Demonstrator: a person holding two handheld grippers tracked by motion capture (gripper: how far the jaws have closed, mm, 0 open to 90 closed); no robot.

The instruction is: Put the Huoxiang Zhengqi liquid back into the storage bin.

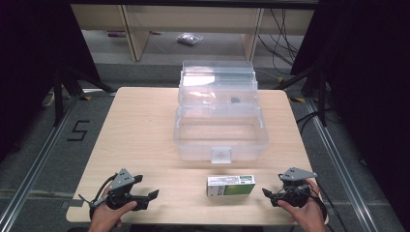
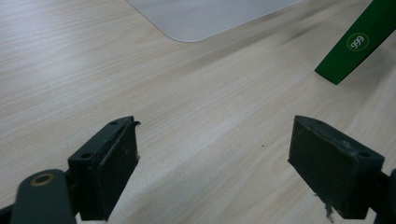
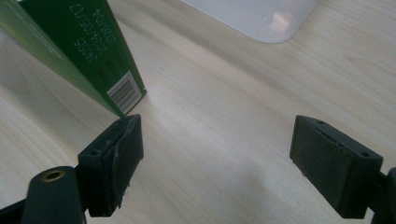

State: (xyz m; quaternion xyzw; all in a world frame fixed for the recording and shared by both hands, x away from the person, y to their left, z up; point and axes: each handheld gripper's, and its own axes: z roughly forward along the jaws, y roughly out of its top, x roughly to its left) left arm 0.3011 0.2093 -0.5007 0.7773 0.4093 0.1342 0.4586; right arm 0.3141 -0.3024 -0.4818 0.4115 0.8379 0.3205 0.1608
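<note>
A green and white carton lies flat on the wooden table, near its front edge. Behind it stands a clear plastic box with its lid up. My left gripper rests at the front left, open, jaws pointing right toward the carton with bare wood between them. The carton's green corner shows at the top right of the left gripper view. My right gripper is open just right of the carton. Its left jaw sits close to the carton's barcode end.
The clear box's rounded corner lies ahead of the right gripper. A small dark item sits in the box's upper tier. Beyond the table are wooden shelving legs, a bag on the floor and cables.
</note>
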